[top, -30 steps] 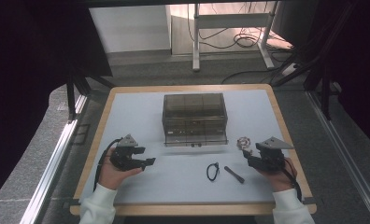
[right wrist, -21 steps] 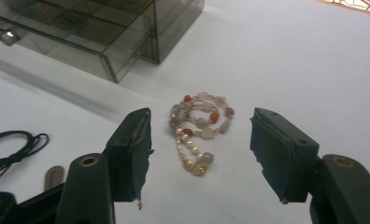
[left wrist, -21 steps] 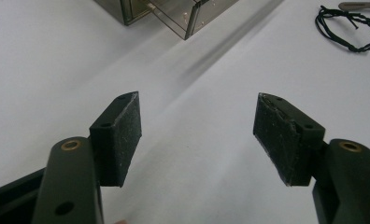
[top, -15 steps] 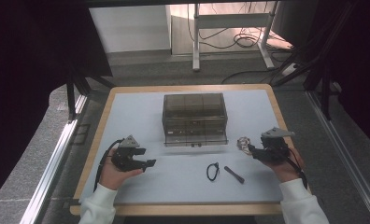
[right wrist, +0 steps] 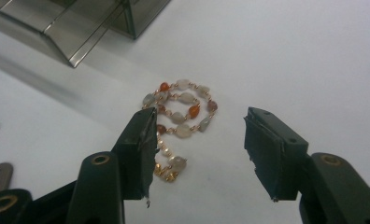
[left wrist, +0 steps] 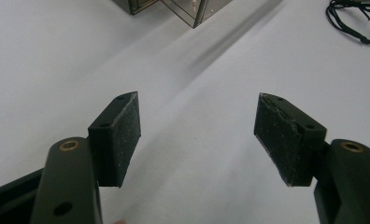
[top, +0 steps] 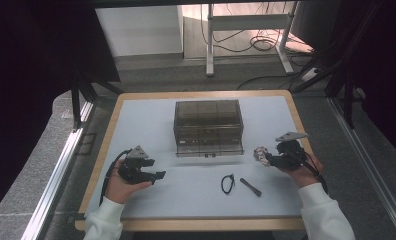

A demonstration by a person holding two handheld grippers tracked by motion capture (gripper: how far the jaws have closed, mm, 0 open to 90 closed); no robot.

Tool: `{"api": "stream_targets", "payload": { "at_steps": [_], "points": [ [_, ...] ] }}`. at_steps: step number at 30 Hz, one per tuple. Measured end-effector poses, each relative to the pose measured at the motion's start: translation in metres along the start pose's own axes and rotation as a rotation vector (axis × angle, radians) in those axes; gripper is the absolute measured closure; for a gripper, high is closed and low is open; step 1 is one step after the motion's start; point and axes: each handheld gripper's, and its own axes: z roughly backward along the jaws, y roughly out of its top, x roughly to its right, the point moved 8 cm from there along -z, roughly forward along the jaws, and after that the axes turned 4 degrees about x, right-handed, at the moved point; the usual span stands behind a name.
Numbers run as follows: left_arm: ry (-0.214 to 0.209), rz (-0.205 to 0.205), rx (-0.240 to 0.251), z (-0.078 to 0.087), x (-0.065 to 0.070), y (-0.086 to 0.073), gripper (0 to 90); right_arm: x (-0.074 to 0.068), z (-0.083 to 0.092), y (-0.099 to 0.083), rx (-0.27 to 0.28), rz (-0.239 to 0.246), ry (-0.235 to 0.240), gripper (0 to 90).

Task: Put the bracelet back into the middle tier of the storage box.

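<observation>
The right claw (right wrist: pixel 197 154), jaws spread and just now narrowing, hangs over the coiled bracelet of pale and orange beads (right wrist: pixel 178 121); centre it, lower, pinch several strands; the left claw (left wrist: pixel 197 140) rests spread, empty.

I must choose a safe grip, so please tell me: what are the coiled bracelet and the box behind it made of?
Bracelet: looks like polished stone or glass beads, milky, grey and orange, between small gold-coloured metal links; they shine softly. Box: apparently smoky clear plastic, because its inner dividers show through the glossy walls.
</observation>
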Motion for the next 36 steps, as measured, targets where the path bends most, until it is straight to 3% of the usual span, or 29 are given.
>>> {"api": "stream_targets", "payload": {
  "at_steps": [12, 18, 28, 36],
  "points": [
    [0.003, -0.001, -0.002, -0.001, -0.001, 0.000, 32.0, -0.010, -0.006, -0.009, -0.072, 0.044, 0.050, 49.1],
    [0.005, -0.001, 0.002, 0.001, -0.001, -0.001, 32.0, -0.019, -0.017, -0.012, -0.142, 0.061, 0.088, 52.5],
    [0.008, 0.004, 0.004, 0.001, -0.003, -0.001, 32.0, -0.024, -0.028, -0.012, -0.219, 0.076, 0.095, 58.7],
    [0.010, 0.004, 0.007, 0.002, -0.004, -0.001, 32.0, -0.024, -0.031, -0.012, -0.275, 0.030, 0.109, 66.2]
  ]
}}
